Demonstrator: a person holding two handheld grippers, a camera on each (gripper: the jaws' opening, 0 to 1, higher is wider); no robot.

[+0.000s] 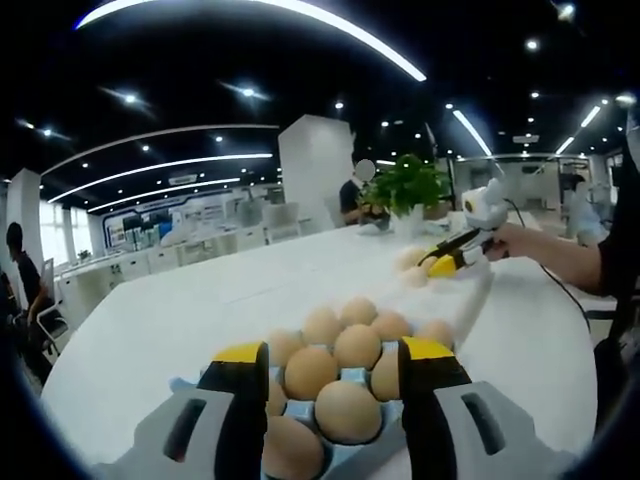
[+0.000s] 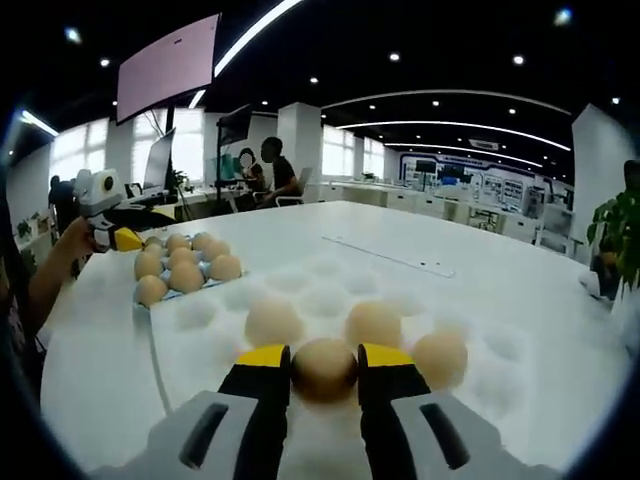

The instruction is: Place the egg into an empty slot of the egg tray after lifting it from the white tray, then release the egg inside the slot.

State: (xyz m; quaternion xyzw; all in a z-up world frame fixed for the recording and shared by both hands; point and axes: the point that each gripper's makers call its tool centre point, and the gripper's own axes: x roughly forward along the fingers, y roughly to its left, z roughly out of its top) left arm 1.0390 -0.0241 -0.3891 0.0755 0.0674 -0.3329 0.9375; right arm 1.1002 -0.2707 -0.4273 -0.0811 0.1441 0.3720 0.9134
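In the right gripper view my right gripper is shut on a brown egg just over the white tray, which holds three more eggs in its dimples. The blue egg tray with several eggs lies at the far left, and my left gripper hovers beside it. In the left gripper view my left gripper stands open above the blue egg tray, whose eggs show between its jaws. The right gripper works at the white tray far right.
Both trays lie on a large white table. A potted green plant stands at its far end. People sit at desks beyond it, and a person's arm reaches in from the right.
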